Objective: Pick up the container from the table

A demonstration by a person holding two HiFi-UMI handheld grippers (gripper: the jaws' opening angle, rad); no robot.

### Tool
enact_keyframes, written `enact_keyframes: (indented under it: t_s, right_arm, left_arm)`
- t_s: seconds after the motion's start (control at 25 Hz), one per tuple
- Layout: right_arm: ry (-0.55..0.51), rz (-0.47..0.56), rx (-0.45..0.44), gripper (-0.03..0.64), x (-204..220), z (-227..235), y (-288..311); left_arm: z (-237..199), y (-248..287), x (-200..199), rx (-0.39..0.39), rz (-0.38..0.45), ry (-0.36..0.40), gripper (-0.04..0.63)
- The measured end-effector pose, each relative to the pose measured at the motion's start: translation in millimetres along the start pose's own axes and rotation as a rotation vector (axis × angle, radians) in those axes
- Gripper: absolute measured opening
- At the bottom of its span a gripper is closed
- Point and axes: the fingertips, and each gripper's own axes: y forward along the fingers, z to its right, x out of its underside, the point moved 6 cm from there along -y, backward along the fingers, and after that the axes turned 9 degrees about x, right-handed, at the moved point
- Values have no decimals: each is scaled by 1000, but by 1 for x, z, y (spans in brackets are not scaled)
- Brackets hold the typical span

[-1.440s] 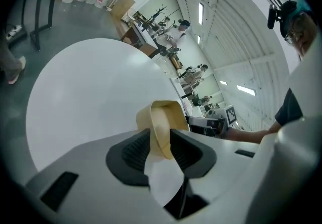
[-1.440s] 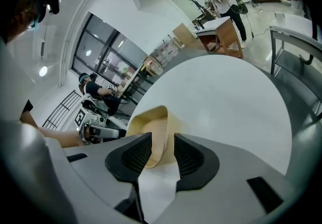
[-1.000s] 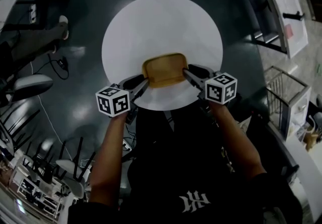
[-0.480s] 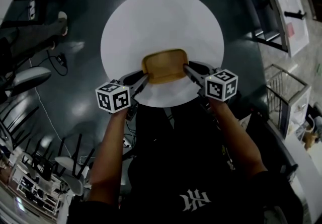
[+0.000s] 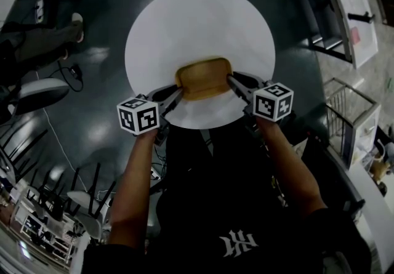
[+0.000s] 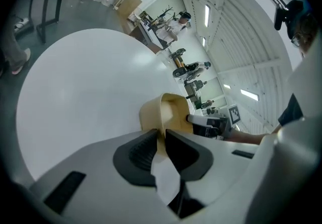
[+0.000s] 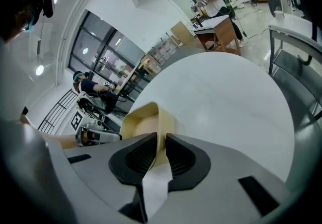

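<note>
Closing left tool [image 5: 177, 92], right tool [image 5: 233, 82] onto container [image 5: 203, 79]

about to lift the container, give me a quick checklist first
1. Left gripper on container wall: ok, jaws have just been closing, wall between the pads.
2. Right gripper on the other wall: ok, jaws have just been closing too, wall between the pads.
3. Grips on opposite ends: ok.
4. Container empty: ok.
5. Container flat on table: ok.
6. Grip firm enough to lift: cannot tell.
</note>
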Motion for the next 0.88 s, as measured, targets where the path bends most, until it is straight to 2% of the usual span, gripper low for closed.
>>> enact_keyframes:
  t_s: [0.44,0.88]
  right_arm:
    - [-14,50,-1,75,-19,-9,-9]
    - [-77,180,-11,75,-59,-51,-37]
  left_arm:
    - [9,-5,-13,22,2,28,46]
    - [47,-39,-61,50,51,165,44]
